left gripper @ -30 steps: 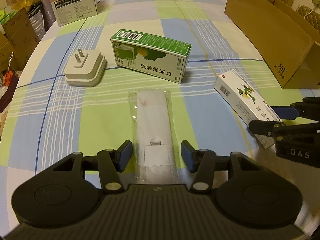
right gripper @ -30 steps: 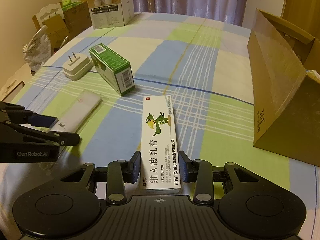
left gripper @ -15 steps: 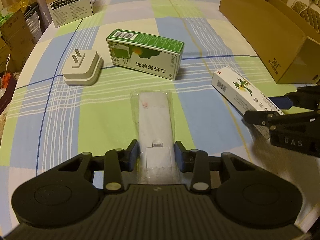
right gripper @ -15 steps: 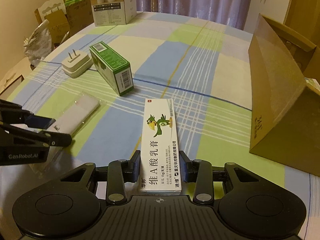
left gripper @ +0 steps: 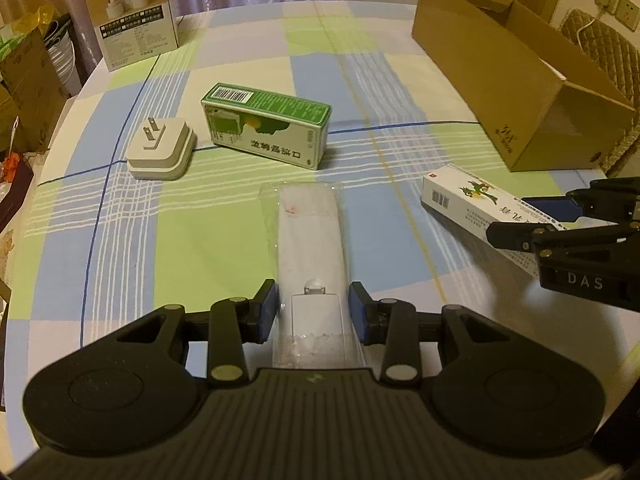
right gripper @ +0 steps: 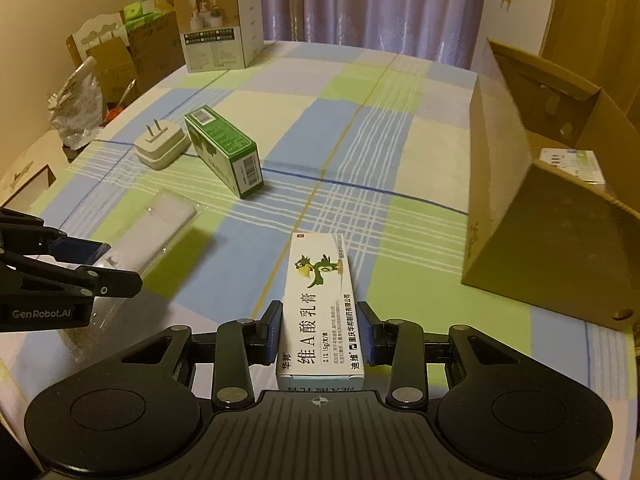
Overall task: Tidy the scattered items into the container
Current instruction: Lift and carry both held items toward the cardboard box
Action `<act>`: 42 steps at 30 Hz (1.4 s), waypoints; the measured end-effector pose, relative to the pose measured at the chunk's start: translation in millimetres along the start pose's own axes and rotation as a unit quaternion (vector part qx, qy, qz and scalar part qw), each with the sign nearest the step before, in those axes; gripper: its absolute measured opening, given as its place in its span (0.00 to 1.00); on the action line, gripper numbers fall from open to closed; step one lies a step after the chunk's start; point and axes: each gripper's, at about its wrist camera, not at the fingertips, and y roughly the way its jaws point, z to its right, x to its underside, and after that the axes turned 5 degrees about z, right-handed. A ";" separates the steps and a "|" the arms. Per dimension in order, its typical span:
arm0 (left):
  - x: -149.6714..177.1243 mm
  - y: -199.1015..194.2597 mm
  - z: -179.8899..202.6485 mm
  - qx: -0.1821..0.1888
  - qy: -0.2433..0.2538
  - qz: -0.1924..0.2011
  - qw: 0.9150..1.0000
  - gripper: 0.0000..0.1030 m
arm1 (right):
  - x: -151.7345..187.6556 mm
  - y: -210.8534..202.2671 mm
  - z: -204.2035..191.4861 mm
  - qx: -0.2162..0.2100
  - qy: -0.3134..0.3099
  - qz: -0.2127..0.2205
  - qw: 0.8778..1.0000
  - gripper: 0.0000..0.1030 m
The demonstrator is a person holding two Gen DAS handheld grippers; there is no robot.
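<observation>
My left gripper (left gripper: 312, 312) is shut on a clear plastic packet (left gripper: 310, 236) with a flat white item inside. The packet points away from me over the checked tablecloth (left gripper: 224, 240). My right gripper (right gripper: 320, 332) is shut on a white ointment box (right gripper: 320, 300) printed with a green parrot. That box also shows in the left wrist view (left gripper: 472, 200), at the right. A green carton (left gripper: 266, 128) and a white plug adapter (left gripper: 160, 152) lie side by side farther back. The open brown cardboard box (right gripper: 540, 220) stands at the right, with a white packet (right gripper: 572, 164) inside it.
A tall white product box (left gripper: 132, 28) stands at the table's far left corner. Cardboard boxes and bags (right gripper: 116, 60) crowd the floor beyond the left edge. Curtains (right gripper: 360, 0) hang behind the table.
The left fingers went from wide open to shut on the plastic packet. Both views have drawn back and up a little. The right gripper stayed shut on the ointment box.
</observation>
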 end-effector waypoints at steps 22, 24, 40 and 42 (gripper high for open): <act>-15.2 -54.5 44.7 0.016 0.027 0.036 0.999 0.32 | 5.2 -76.1 15.3 0.022 0.013 0.038 0.999 0.39; -18.5 -58.1 49.6 0.018 0.032 0.039 0.999 0.32 | 4.2 -81.7 18.6 0.026 0.014 0.043 0.999 0.39; -52.7 -64.2 109.0 0.048 0.079 0.064 0.994 0.32 | -3.4 -124.2 65.6 0.060 0.039 0.077 0.994 0.40; -59.9 -63.2 119.0 0.054 0.085 0.069 0.992 0.32 | -5.9 -129.3 73.7 0.066 0.042 0.082 0.994 0.40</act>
